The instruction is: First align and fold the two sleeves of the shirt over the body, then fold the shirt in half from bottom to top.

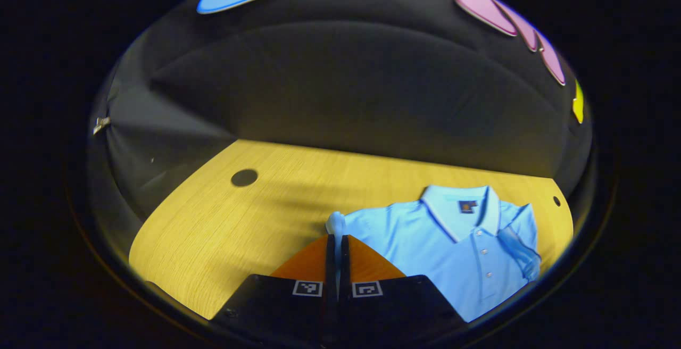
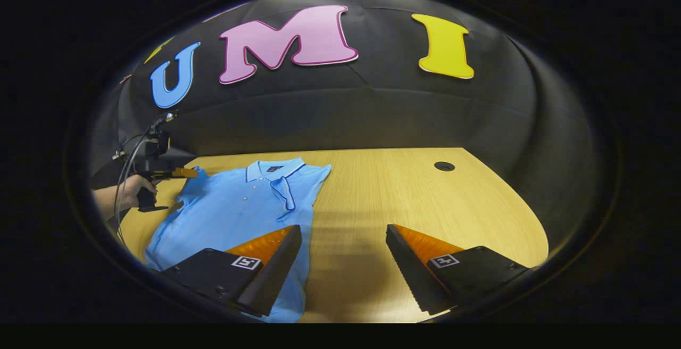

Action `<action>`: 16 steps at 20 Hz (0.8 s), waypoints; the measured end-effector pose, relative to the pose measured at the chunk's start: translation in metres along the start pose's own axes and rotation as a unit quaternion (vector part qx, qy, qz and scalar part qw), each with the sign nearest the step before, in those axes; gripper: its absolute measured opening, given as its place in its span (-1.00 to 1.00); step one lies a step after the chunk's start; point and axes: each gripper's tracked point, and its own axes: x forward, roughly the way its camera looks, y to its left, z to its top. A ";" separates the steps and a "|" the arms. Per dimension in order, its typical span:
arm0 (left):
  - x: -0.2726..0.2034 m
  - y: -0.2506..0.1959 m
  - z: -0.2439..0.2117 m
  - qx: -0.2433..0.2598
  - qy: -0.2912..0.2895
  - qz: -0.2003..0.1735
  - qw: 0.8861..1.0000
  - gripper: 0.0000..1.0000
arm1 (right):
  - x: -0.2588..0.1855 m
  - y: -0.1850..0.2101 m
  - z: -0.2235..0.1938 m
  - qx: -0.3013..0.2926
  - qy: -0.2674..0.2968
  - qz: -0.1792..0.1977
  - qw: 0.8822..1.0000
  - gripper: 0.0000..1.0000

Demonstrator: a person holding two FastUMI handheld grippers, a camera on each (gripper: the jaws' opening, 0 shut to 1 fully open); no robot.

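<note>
Between the left tongs' tips: a bunched bit of sleeve (image 1: 335, 224), pinched at the shirt's near edge.
Shirt (image 2: 239, 208): light blue polo, lying flat on the bench (image 2: 425, 200), collar away from both tongs, buttons up.
Other sleeve (image 1: 518, 248): seemingly already folded across the chest, beside the placket.
Left tongs (image 1: 337, 242): fingers together, clamped on the sleeve cloth.
Right tongs (image 2: 343, 256): fingers wide apart, holding nothing, hovering over the bench just beside the shirt's side and hem.
Hand (image 2: 135, 187): grips the left tool at the shirt's far side.
Step in hand: likely folding the second sleeve over the body.
Next move: carry the sleeve inward, lay it level with the first, release.
</note>
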 end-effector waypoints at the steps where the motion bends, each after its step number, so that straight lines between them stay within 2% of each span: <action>1: -0.004 -0.018 0.006 0.012 -0.005 -0.013 1.000 -0.89 | -0.002 -0.001 -0.001 0.001 0.001 -0.002 1.000 0.97; 3: -0.011 -0.059 0.011 0.029 -0.007 -0.040 0.999 -0.89 | -0.008 -0.006 -0.002 0.001 0.000 -0.008 1.000 0.97; 7: -0.015 -0.120 0.008 0.029 -0.014 -0.075 0.997 -0.88 | -0.023 -0.014 -0.007 0.004 -0.006 -0.019 1.000 0.97; 8: -0.020 -0.133 0.006 0.027 -0.012 -0.087 0.996 -0.82 | -0.028 -0.013 -0.009 0.006 -0.006 -0.020 1.000 0.97; 9: -0.024 -0.138 0.005 0.022 -0.010 -0.094 0.995 -0.48 | -0.033 -0.013 -0.012 0.009 -0.004 -0.021 1.000 0.96; 12: -0.053 -0.122 0.007 0.016 -0.021 -0.082 0.996 0.98 | -0.053 -0.005 -0.020 0.009 -0.004 -0.021 1.000 0.97; 16: -0.138 -0.063 -0.008 0.029 -0.045 -0.054 0.997 0.96 | -0.089 0.014 -0.040 0.023 0.007 -0.013 1.000 0.97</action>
